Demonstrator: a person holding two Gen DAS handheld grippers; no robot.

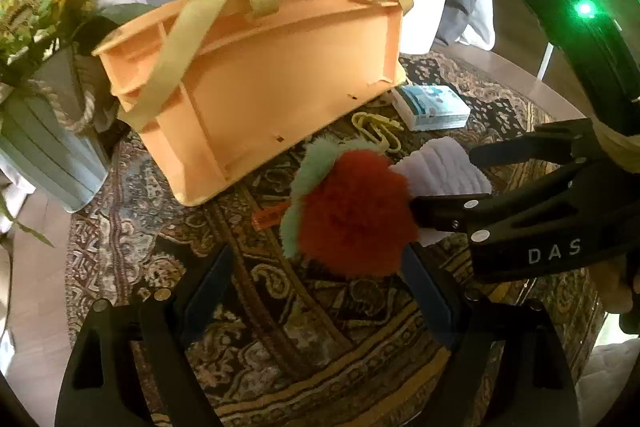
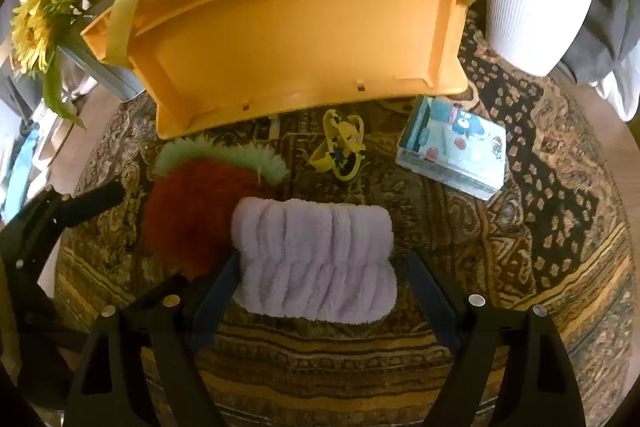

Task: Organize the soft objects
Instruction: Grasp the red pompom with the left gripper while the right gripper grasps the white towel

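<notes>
A fluffy red and green plush (image 1: 352, 215) lies on the patterned table cloth, also in the right wrist view (image 2: 192, 203). A lilac fleecy cloth (image 2: 316, 259) lies beside it, touching it, and shows in the left wrist view (image 1: 440, 167). My right gripper (image 2: 320, 263) is open with its jaws on either side of the lilac cloth; it also shows in the left wrist view (image 1: 444, 179). My left gripper (image 1: 320, 267) is open, its jaws wide just in front of the red plush. The orange plastic basket (image 1: 260, 83) with yellow straps stands behind, also in the right wrist view (image 2: 304, 35).
A yellow toy (image 2: 340, 147) and a blue boxed pack (image 2: 456, 147) lie on the cloth in front of the basket. A sunflower pot (image 1: 44, 131) stands left, a white plant pot (image 2: 532, 11) right. An orange clip (image 1: 268, 217) lies by the plush.
</notes>
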